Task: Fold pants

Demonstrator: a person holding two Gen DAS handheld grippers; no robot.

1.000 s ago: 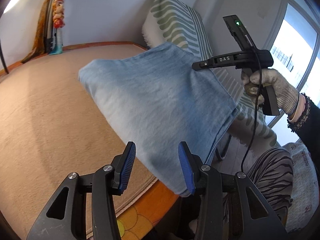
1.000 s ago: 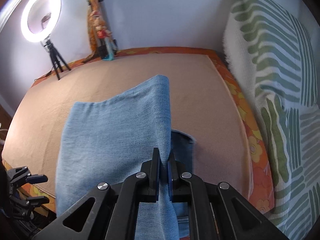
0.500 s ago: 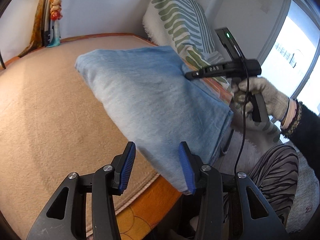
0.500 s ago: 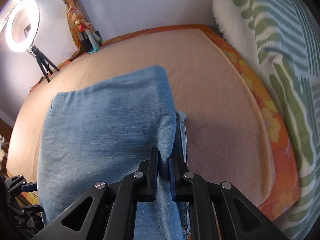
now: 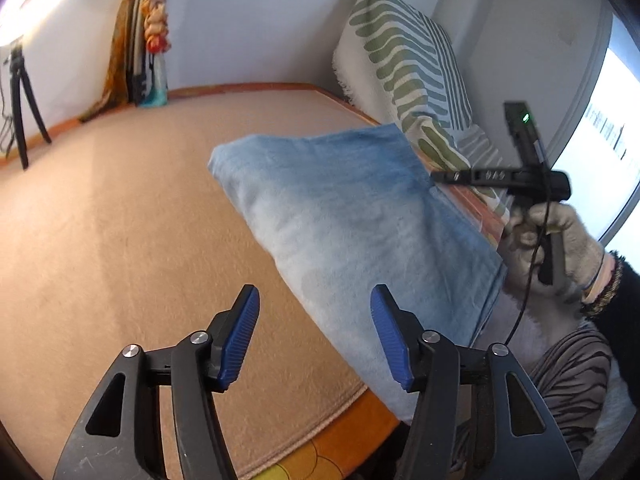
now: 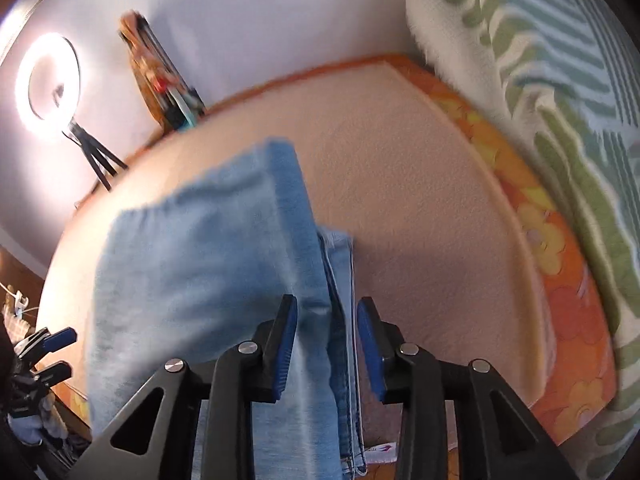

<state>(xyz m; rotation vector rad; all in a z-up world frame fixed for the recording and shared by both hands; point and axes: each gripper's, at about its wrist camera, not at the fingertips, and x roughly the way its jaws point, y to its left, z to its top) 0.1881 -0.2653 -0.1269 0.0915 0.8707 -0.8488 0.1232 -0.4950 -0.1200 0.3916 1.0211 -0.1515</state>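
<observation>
The light blue denim pants (image 5: 340, 232) lie folded into a thick pad near the bed's front edge, their near corner hanging over it. My left gripper (image 5: 316, 320) is open and its jaws are still opening; only the bed shows between its pads, and the pants' edge passes beside the right finger. My right gripper (image 6: 326, 320) straddles the pants' (image 6: 208, 280) layered right edge. Its jaws are opening, with cloth between the pads but no squeeze. In the left wrist view a gloved hand (image 5: 560, 248) holds the right gripper (image 5: 438, 177) at the pants' far side.
A peach blanket (image 5: 120, 240) covers the bed, with an orange flowered sheet (image 6: 560, 300) along its edges. A green-striped cushion (image 5: 412, 80) leans at the right. A ring light (image 6: 48, 80) on a tripod and a colourful bundle (image 5: 152, 40) stand by the far wall.
The right gripper's jaws, shut on the pants' fold before, have parted, and it has sunk toward the bed. The pants have come down onto the blanket. The left jaws have widened.
</observation>
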